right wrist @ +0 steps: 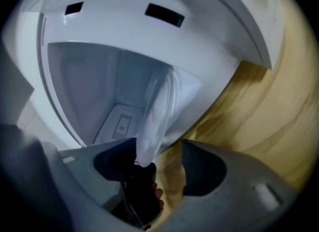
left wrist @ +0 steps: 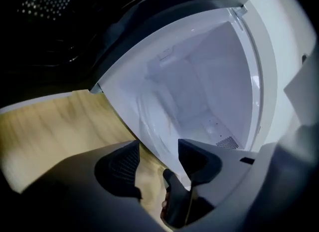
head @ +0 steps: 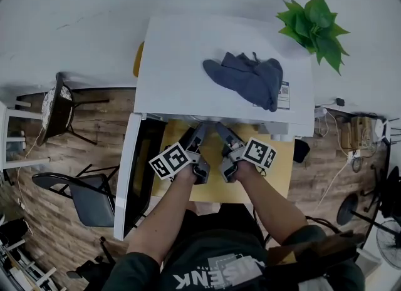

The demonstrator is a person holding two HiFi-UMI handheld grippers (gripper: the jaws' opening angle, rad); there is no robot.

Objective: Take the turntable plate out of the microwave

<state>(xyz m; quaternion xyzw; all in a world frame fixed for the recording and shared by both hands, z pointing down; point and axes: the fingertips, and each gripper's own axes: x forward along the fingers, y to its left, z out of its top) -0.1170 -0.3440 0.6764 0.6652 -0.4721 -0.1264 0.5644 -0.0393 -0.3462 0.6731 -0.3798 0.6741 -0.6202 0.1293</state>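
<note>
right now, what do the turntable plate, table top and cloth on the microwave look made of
Turntable plate: likely clear glass, see-through with a glossy rim. Table top: wood or wood-look laminate, yellow grain. Cloth: soft dark fabric, crumpled folds.

The white box-shaped microwave (head: pixel 188 58) has a smooth, matt top, and its inner walls (left wrist: pixel 199 76) look glossy. On it lies a crumpled dark blue cloth (head: pixel 247 77), soft and matt. The round clear turntable plate (right wrist: pixel 158 106) looks like smooth glass with a slight shine. The yellowish table top (head: pixel 282 174) shows wood grain. The grey plastic left gripper (left wrist: pixel 157 151) and right gripper (right wrist: pixel 157 156) are matt, with finely ribbed dark pads (left wrist: pixel 122 163).
</note>
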